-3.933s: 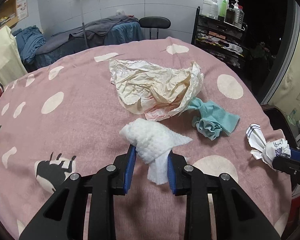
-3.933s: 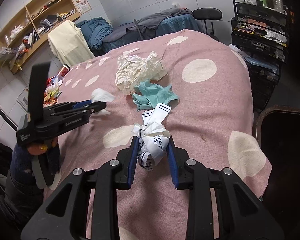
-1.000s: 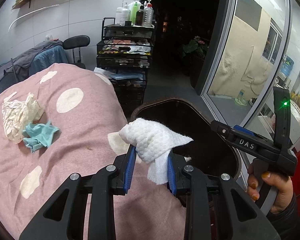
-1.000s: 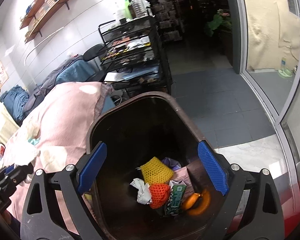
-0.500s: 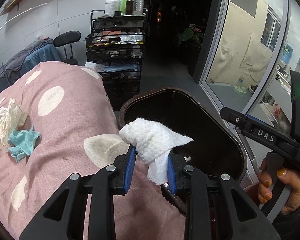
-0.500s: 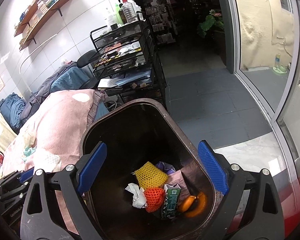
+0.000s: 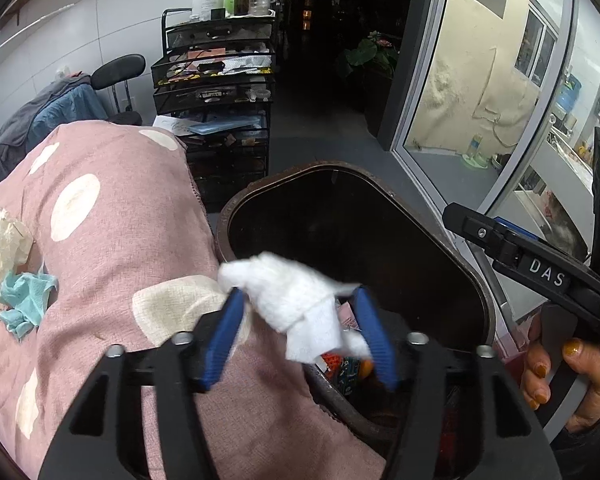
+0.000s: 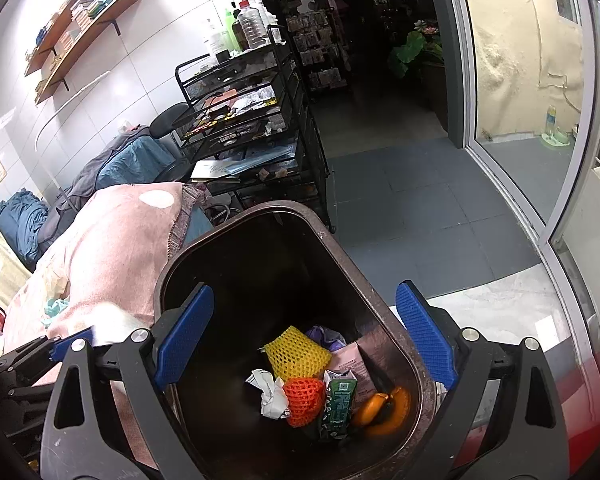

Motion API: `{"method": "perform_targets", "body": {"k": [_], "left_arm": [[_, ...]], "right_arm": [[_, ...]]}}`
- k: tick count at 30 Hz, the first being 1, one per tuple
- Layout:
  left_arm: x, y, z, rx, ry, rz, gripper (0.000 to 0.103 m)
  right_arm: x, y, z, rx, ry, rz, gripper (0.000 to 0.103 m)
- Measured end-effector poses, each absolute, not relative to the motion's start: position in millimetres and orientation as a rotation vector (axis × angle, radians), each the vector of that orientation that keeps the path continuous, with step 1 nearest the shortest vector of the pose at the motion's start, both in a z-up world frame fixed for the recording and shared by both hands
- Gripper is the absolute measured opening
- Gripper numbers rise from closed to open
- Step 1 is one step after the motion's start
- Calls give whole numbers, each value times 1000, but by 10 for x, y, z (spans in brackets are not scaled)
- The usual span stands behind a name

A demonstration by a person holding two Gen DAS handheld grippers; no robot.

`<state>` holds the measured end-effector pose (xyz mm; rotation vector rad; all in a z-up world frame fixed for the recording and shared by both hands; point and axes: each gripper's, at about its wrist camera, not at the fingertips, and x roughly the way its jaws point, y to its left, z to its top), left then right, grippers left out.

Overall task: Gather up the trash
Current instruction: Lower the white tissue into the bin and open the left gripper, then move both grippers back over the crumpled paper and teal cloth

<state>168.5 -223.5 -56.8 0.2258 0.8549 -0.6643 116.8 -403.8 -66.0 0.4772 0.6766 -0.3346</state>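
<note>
A white crumpled tissue (image 7: 284, 288) hangs loose between the blue pads of my left gripper (image 7: 299, 296), whose jaws are opening. The pads stand apart and no longer squeeze the tissue. It is at the near rim of the dark brown trash bin (image 7: 476, 280), beside the bed's edge. My right gripper (image 8: 305, 292) is held wide open over the bin (image 8: 364, 280) with nothing between its fingers. Inside the bin lie a yellow foam net (image 8: 298, 354), an orange net (image 8: 304, 400), a green carton (image 8: 338, 404) and crumpled paper (image 8: 270, 392). A hand (image 7: 572, 376) grips the right gripper's handle.
A pink dotted blanket (image 7: 100, 208) covers the bed left of the bin; crumpled beige paper (image 7: 0, 256) and a teal cloth (image 7: 24, 304) lie on it. A black wire rack (image 7: 216, 120) with bottles stands behind. A glass door (image 7: 480, 120) is at the right.
My left gripper's jaws have spread apart and the tissue has come loose, sagging toward the bin. That gripper has moved closer over the bin's rim. The right gripper has stayed open above the bin.
</note>
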Motion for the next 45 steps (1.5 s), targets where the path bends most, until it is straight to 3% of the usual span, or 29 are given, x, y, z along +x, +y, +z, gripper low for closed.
{"method": "perform_targets", "body": {"k": [3, 12, 27, 45], "left_arm": [[1645, -2234, -556, 234, 836, -663, 85], [1590, -2251, -530, 255, 797, -691, 97], [1225, -1821, -226, 236, 602, -633, 98], [1421, -492, -123, 97, 600, -353, 98]], "right_arm": [[1171, -4038, -663, 479, 678, -336, 92], [1173, -4047, -688, 476, 675, -342, 96], [1231, -3824, -680, 443, 668, -286, 97], [1591, -2719, -398, 289, 680, 4, 97]]}}
